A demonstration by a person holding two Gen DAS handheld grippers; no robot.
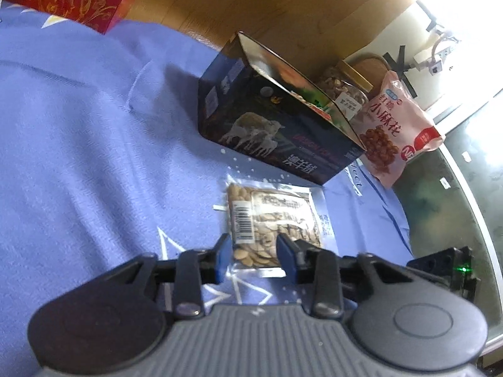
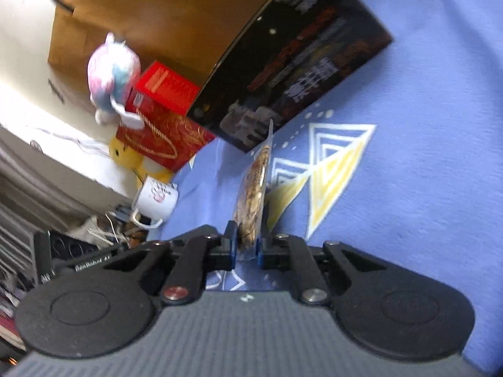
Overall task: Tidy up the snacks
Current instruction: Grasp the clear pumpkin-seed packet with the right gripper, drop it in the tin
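Note:
A clear packet of pale seeds (image 1: pixel 272 220) lies flat on the blue cloth (image 1: pixel 94 157) in front of a dark open box (image 1: pixel 276 125). My left gripper (image 1: pixel 254 259) is open, its blue fingertips either side of the packet's near end, just above it. My right gripper (image 2: pixel 245 248) is shut on a thin clear snack packet (image 2: pixel 254 194), held edge-on above the blue cloth (image 2: pixel 424 157), near the dark box (image 2: pixel 298 62).
A pink snack bag (image 1: pixel 399 125) and a jar of nuts (image 1: pixel 342 88) stand behind the box. A red gift box (image 2: pixel 163 132), a plush toy (image 2: pixel 111 72) and a white mug (image 2: pixel 155 199) sit at the cloth's edge. A glass tabletop (image 1: pixel 440 204) lies to the right.

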